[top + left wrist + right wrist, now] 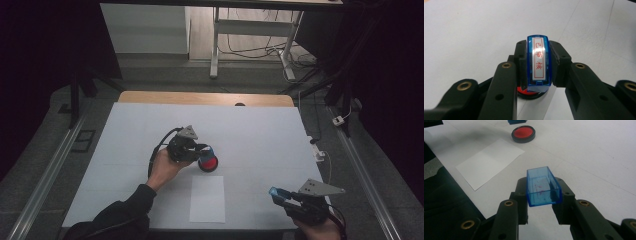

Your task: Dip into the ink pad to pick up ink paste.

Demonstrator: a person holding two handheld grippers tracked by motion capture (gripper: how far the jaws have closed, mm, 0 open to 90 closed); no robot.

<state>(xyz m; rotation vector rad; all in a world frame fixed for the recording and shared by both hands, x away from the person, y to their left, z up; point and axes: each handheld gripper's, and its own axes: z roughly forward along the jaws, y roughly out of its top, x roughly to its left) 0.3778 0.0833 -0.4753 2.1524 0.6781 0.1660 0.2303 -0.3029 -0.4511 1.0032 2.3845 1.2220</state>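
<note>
Mid-tabletop, our left gripper [205, 150] pinches the blue stamp [538, 61] over the red ink pad [208, 163]; near the front right corner, our right gripper [281, 196] clamps its blue cap [542, 186].

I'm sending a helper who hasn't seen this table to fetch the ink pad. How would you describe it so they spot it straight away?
Start at the white table and find the white sheet of paper near its front edge. Just beyond the sheet's far edge sits the ink pad, right beneath the blue stamp held in the left tongs. It is the round black dish with a red centre, unlike the rectangular blue pieces.
</note>
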